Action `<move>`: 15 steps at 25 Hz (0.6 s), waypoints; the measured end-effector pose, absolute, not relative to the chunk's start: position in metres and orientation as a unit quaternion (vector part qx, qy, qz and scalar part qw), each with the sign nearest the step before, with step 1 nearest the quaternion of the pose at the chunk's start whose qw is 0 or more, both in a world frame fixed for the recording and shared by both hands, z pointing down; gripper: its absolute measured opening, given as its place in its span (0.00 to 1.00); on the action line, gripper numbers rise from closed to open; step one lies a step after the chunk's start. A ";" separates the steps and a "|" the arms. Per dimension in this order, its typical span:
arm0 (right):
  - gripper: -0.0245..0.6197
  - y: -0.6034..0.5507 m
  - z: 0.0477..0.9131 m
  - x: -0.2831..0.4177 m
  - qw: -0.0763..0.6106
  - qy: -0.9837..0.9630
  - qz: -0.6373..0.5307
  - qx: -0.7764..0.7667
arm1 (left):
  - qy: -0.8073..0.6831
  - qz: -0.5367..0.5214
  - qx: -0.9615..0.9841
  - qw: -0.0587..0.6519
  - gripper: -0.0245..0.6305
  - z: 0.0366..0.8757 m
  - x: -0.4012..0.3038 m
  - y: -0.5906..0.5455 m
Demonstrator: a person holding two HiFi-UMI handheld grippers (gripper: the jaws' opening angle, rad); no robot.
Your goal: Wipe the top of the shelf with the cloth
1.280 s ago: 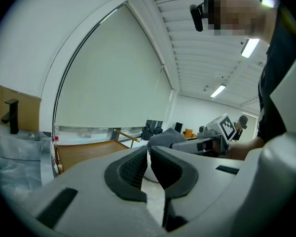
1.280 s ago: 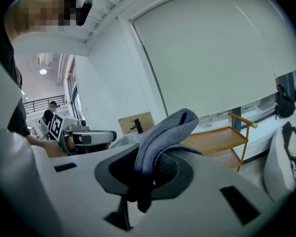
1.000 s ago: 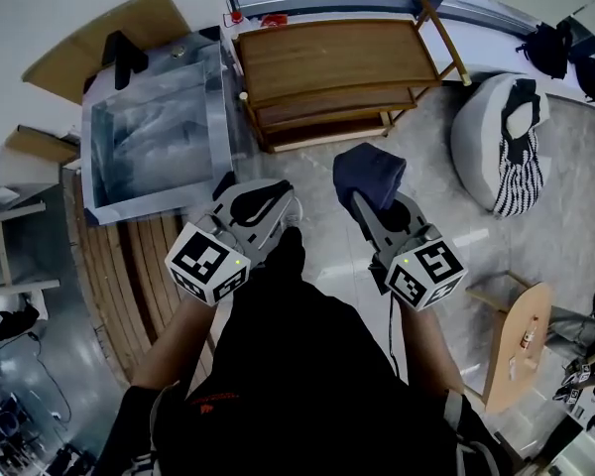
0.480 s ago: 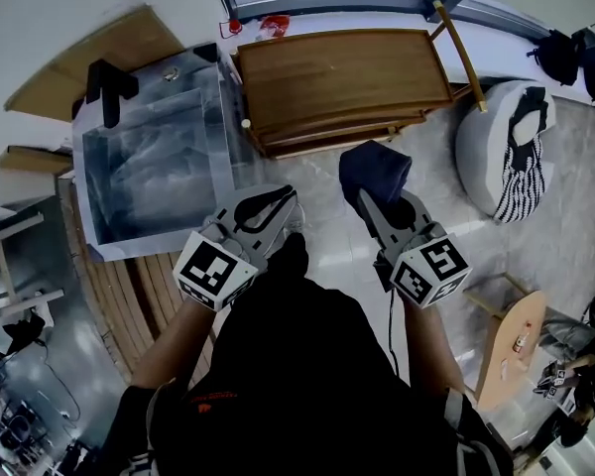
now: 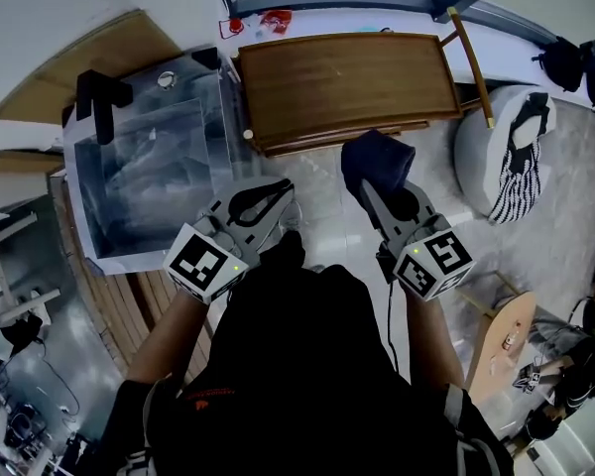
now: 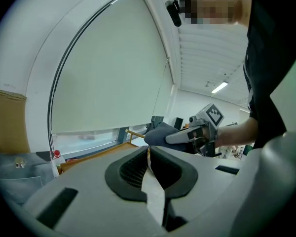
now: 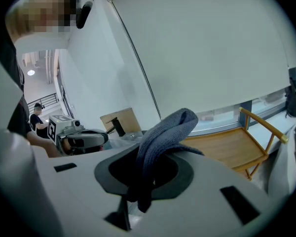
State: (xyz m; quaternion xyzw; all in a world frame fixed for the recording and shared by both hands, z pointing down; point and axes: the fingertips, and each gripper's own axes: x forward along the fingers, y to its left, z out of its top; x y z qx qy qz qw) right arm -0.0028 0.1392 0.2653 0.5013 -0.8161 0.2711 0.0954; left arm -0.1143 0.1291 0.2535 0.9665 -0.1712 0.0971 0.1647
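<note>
Head view: wooden shelf [image 5: 352, 72], flat top with raised side rails, is seen on the floor ahead, well apart from both tools. Dark blue cloth [image 5: 375, 159], bunched into a soft lump, is carried by the right hand-held gripper [image 5: 379, 188], held out in front of the torso and pointed at the shelf. Left hand-held gripper [image 5: 276, 194] is held alongside, angled the same way.

Left gripper view: jaws are shown pressed together with nothing between them.

Right gripper view: knit texture is resolved; the cloth is folded over and clamped between the jaws.
</note>
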 end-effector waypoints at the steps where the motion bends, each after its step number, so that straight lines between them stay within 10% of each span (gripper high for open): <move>1: 0.13 0.135 0.265 -0.003 0.097 -0.817 0.271 0.500 | -0.169 0.096 0.966 0.167 0.09 0.254 -0.113 0.126; 15: 0.13 0.084 0.261 -0.018 0.114 -0.851 0.256 0.444 | -0.209 0.078 0.961 0.164 0.08 0.256 -0.132 0.092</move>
